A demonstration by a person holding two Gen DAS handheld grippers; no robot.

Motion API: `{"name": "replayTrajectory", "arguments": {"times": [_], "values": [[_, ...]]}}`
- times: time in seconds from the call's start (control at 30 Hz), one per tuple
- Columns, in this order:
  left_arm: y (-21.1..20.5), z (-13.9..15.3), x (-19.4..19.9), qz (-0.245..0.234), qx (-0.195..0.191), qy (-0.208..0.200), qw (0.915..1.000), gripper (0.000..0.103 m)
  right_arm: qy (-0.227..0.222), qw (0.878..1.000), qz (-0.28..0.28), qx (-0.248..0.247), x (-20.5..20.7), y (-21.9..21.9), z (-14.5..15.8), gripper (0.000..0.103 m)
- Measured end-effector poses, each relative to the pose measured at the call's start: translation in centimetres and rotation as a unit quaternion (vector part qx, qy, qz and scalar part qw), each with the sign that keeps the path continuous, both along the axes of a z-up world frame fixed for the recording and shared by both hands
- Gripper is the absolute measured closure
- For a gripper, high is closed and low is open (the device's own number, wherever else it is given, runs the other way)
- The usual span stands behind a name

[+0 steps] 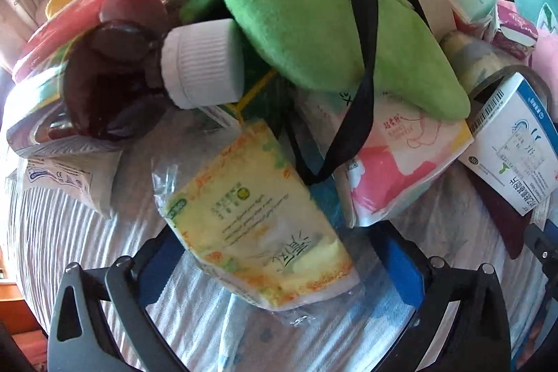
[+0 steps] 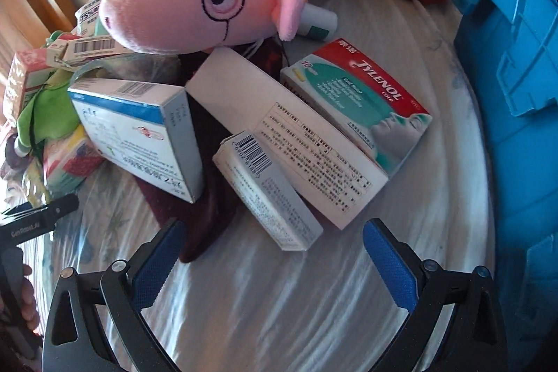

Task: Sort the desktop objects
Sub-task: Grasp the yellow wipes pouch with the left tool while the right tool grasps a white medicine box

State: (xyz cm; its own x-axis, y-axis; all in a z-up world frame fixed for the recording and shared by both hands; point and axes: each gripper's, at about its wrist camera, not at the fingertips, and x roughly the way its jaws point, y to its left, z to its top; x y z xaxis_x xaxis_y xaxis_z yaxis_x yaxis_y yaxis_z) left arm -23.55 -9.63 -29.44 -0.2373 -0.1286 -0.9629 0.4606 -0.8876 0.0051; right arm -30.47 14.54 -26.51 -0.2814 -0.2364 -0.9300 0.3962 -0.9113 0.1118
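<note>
Left wrist view: my left gripper (image 1: 279, 264) is spread wide around a yellow tissue pack (image 1: 258, 222) lying on the striped cloth (image 1: 69, 232), not pinching it. Behind it a green felt pouch (image 1: 314, 23), a white-capped brown bottle (image 1: 139, 75) and a pink pack (image 1: 401, 159) crowd together. My right gripper (image 2: 272, 264) gapes before a small white box (image 2: 268, 194); a Tylenol box (image 2: 362, 100) lies beyond, a blue crate (image 2: 505, 58) alongside; I cannot see its contents.

"TYLENOL COLD" on red-teal box (image 2: 362, 100)
</note>
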Motion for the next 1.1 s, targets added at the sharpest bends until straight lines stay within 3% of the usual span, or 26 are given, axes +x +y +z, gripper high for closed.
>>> {"name": "replayTrajectory", "arguments": {"times": [0.1, 0.23, 0.43, 0.5, 0.53, 0.57, 0.6, 0.63, 0.77, 0.87, 1.1], "values": [[0.4, 0.4, 0.2, 0.008, -0.004, 0.011, 0.9999, 0.0, -0.021, 1.0, -0.003, -0.012, -0.8, 0.2, -1.4, 0.0], [1.1, 1.0, 0.8, 0.005, -0.021, 0.042, 0.9989, 0.0, 0.008, 1.0, -0.002, -0.017, -0.8, 0.3, -1.5, 0.0], [1.7, 1.8, 0.8, -0.002, -0.031, 0.064, 0.9975, 0.0, 0.008, 0.996, -0.033, -0.083, -0.8, 2.5, -1.6, 0.0], [1.7, 2.3, 0.5, -0.003, -0.027, 0.057, 0.998, 0.006, -0.006, 0.996, -0.031, -0.081, -1.0, 2.8, -1.6, 0.0], [1.7, 2.7, 0.4, -0.008, -0.025, 0.057, 0.998, 0.02, -0.014, 0.997, -0.037, -0.068, -0.9, 2.8, -1.6, 0.001], [1.9, 3.1, 0.3, -0.016, -0.023, 0.056, 0.9981, 0.031, -0.012, 0.997, -0.04, -0.062, -0.8, 2.9, -1.6, 0.008], [2.1, 3.4, 0.2, -0.026, -0.021, 0.053, 0.998, 0.035, -0.003, 0.998, -0.036, -0.058, -0.4, 2.8, -1.3, 0.017], [2.3, 3.6, 0.2, -0.034, -0.02, 0.053, 0.9978, 0.041, 0.003, 0.998, -0.033, -0.048, -0.1, 2.7, -1.2, 0.02], [2.4, 4.5, 0.2, -0.041, -0.01, 0.051, 0.9978, 0.059, 0.007, 0.999, -0.02, -0.033, 1.0, 2.3, -1.0, 0.041], [2.4, 5.2, 0.2, -0.047, -0.002, 0.053, 0.9975, 0.064, 0.006, 1.0, -0.016, -0.013, 2.0, 2.4, -0.9, 0.059], [2.0, 5.9, -1.2, -0.051, -0.006, 0.056, 0.9971, 0.064, 0.014, 1.0, 0.008, 0.011, 3.5, 2.2, -1.0, 0.062]]}}
